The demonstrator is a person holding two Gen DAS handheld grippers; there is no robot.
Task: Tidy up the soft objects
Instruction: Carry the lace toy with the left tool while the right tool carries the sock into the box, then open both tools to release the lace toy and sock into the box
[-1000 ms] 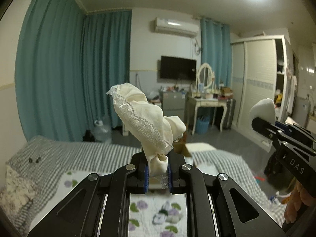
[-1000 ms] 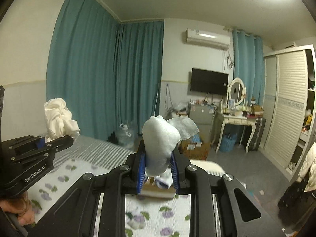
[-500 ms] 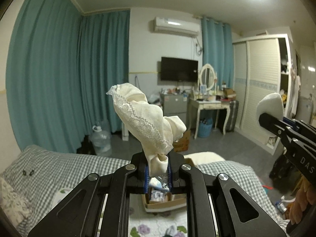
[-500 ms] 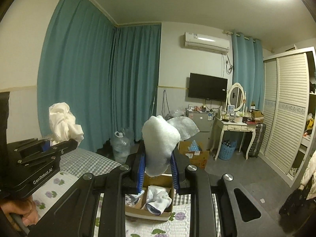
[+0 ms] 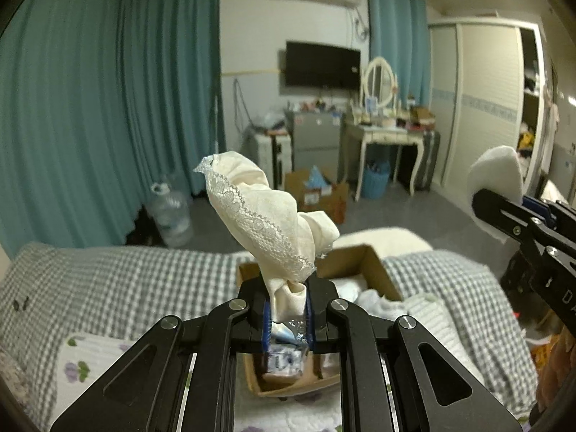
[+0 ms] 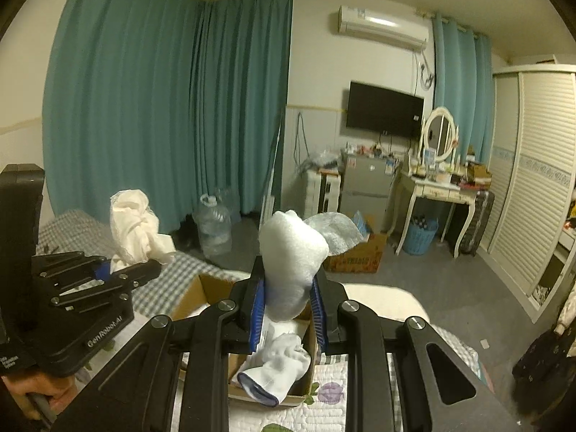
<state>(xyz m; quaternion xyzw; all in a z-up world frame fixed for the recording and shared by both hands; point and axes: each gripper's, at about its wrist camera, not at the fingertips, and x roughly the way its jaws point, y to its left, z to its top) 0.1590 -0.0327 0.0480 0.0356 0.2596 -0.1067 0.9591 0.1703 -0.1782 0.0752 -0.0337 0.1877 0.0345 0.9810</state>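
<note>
Partly hidden cardboard box (image 5: pixel 363 262), left tool (image 5: pixel 288 318) clamping lace cloth (image 5: pixel 259 216), right tool (image 6: pixel 288 309) clamping white sock (image 6: pixel 289 255)

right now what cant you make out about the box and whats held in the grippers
- Cardboard box contents: left wrist view, mostly hidden behind the left gripper; only blurred white fabric shows.
- Box's near half: right wrist view, covered by the right gripper; only a white sock shows.
- Cream lace cloth and white sock: bunched, lower ends hidden between the jaws.
</note>
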